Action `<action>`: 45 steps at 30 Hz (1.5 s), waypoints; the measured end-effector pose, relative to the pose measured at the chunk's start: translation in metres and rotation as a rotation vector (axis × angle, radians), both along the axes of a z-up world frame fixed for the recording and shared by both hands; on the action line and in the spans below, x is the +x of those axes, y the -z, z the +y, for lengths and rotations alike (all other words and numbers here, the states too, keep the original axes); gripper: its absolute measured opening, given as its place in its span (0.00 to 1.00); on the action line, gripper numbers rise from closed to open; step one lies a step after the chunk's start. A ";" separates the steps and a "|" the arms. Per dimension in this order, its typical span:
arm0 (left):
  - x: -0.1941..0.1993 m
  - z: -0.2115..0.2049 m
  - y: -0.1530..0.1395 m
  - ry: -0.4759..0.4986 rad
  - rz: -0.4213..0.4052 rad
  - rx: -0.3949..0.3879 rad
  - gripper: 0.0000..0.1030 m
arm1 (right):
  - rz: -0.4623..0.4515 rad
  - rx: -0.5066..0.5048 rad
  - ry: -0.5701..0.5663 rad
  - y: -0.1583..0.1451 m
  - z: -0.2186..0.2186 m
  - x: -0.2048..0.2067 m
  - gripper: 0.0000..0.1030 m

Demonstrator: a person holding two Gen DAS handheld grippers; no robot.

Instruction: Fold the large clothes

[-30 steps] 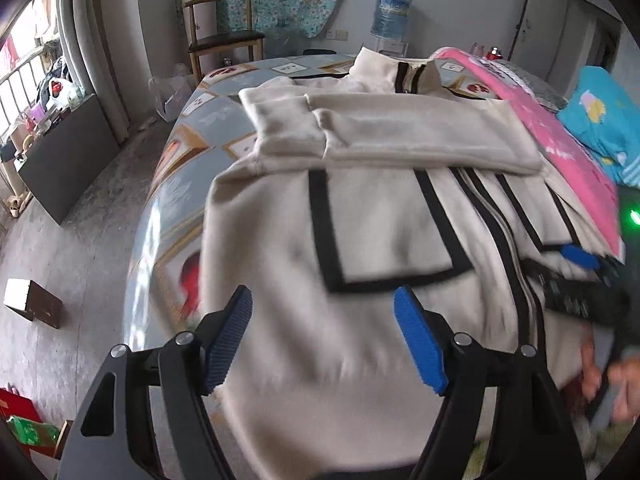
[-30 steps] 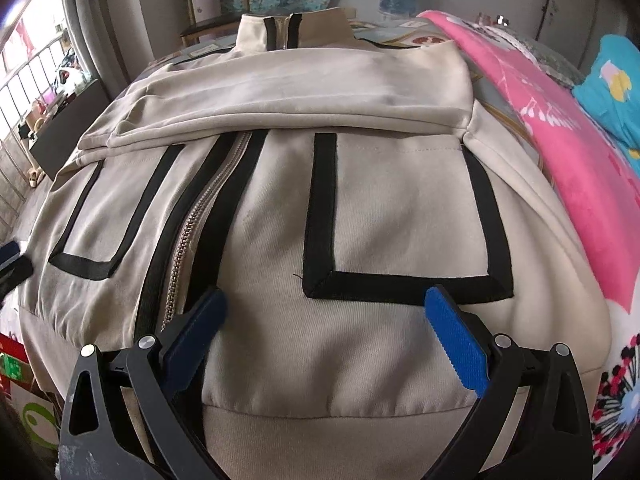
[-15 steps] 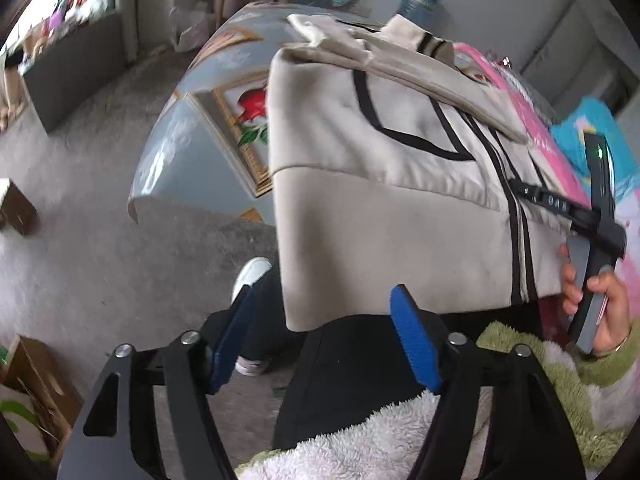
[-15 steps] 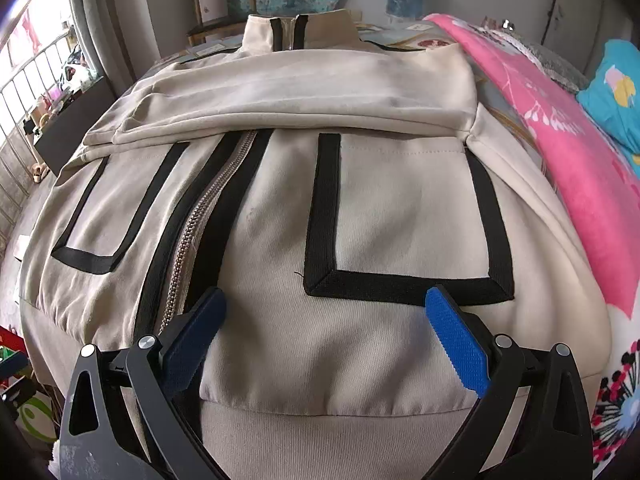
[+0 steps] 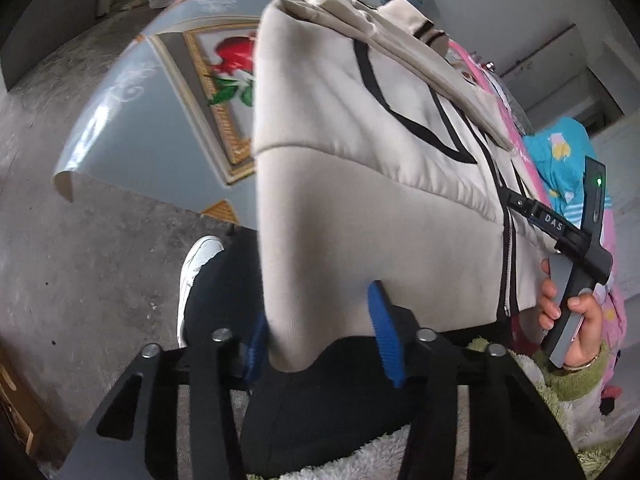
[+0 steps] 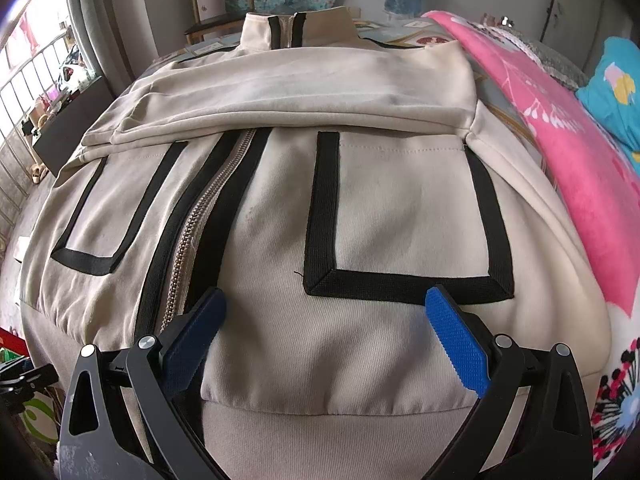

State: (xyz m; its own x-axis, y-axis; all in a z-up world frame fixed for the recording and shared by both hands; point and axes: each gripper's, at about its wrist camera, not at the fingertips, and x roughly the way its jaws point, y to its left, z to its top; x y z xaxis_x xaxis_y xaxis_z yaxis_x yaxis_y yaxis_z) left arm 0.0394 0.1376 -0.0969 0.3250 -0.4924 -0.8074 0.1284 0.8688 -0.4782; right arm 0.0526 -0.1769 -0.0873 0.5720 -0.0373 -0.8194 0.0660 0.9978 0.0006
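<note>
Cream jacket [image 6: 360,208] is lying zipped on the bed, hem band hanging over the near edge. Left gripper [image 5: 324,340] is closing around the hem's left corner, pads not visibly pinching yet. Right gripper [image 6: 324,340] is hovering wide open, holding nothing. Risk: a shallow, one-sided bite is likely to slip, skewing the fold.
</note>
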 end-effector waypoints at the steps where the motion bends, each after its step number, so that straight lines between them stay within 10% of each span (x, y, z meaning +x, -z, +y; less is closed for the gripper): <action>1: 0.000 -0.002 -0.001 0.005 -0.006 0.001 0.36 | 0.000 0.000 0.000 0.000 0.000 0.000 0.93; 9: -0.011 0.005 -0.017 0.013 -0.047 -0.006 0.10 | 0.004 -0.001 0.000 0.001 -0.001 0.000 0.93; 24: -0.018 0.001 -0.080 0.042 -0.192 -0.038 0.07 | -0.022 -0.001 0.003 0.001 0.000 -0.004 0.93; 45: -0.001 -0.001 -0.070 0.037 -0.173 0.008 0.06 | 0.055 0.059 0.078 -0.022 -0.081 -0.094 0.93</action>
State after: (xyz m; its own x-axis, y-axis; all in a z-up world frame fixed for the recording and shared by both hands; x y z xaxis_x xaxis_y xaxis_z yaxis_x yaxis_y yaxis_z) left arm 0.0386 0.1364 -0.0272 0.4417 -0.5001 -0.7449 0.2401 0.8658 -0.4389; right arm -0.0415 -0.2582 -0.0652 0.5230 -0.0305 -0.8518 0.1454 0.9879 0.0539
